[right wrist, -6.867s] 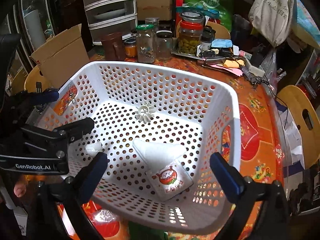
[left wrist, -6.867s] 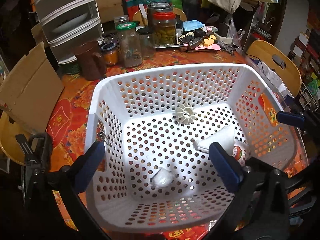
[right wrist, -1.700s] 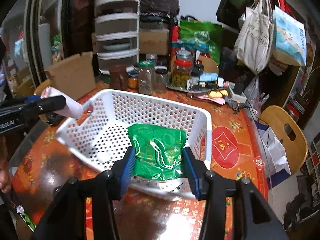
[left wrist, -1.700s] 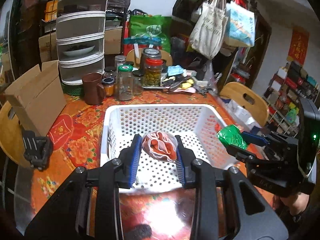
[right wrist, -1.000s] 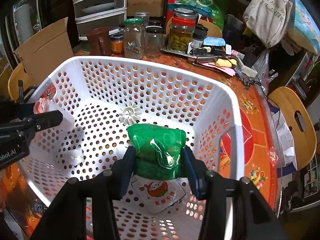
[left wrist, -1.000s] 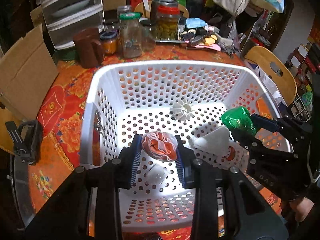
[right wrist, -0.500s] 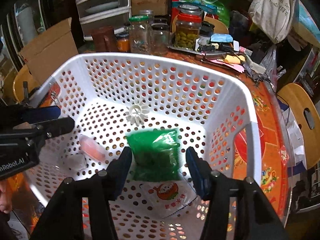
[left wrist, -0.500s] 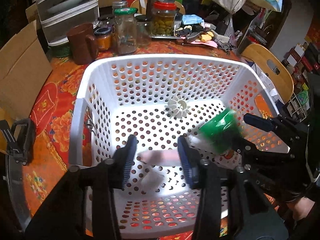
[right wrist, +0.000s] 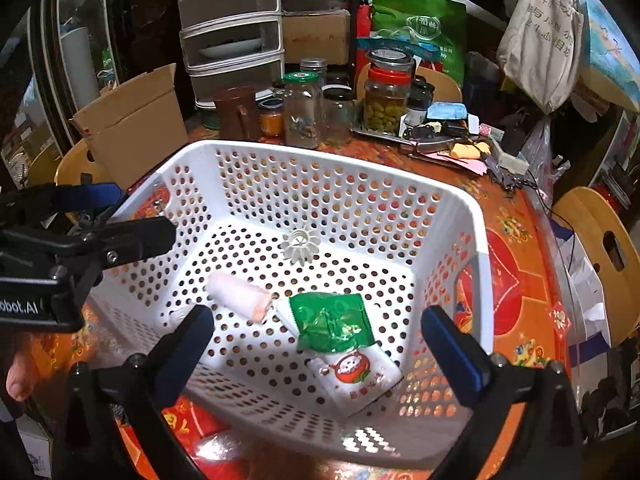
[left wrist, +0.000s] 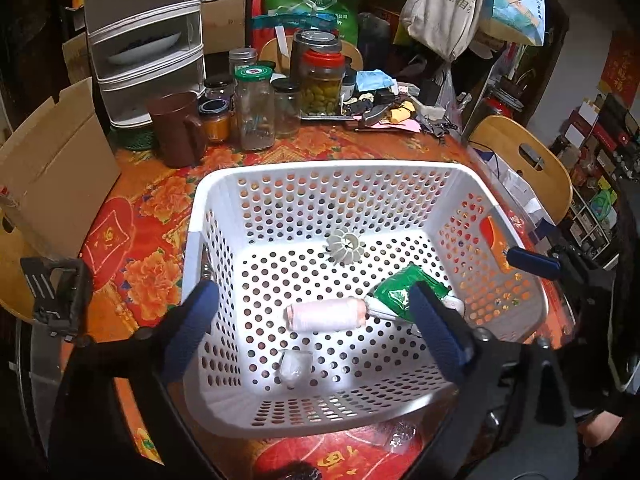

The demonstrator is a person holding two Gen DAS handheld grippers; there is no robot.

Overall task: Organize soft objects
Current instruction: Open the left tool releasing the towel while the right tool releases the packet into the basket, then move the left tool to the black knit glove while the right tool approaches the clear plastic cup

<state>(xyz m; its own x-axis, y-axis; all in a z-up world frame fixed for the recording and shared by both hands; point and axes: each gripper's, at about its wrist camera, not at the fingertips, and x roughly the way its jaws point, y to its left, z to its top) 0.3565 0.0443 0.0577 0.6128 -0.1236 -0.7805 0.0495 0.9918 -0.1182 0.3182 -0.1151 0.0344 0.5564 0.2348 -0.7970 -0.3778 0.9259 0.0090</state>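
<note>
A white perforated basket [left wrist: 200, 216] [right wrist: 476, 240] stands on the red flowered table. On its floor lie a pink rolled cloth [left wrist: 325, 314] [right wrist: 239, 296], a green foil packet [left wrist: 400, 291] [right wrist: 334, 322], a white packet with a red picture [right wrist: 356, 376] and a small clear bag [left wrist: 295, 366]. My left gripper [left wrist: 316, 330] is open and empty above the basket's near side. My right gripper [right wrist: 320, 342] is open and empty above the green packet.
Glass jars [left wrist: 256, 108], a brown mug [left wrist: 178, 134], a plastic drawer unit [left wrist: 144, 40] and clutter stand behind the basket. A cardboard box [left wrist: 48, 168] is at the left. A wooden chair [left wrist: 524, 160] is at the right. A clear wrapper [left wrist: 400, 434] lies before the basket.
Both grippers have opened. The pink cloth roll and the green packet have dropped from them onto the basket floor. Both grippers have drawn back a little.
</note>
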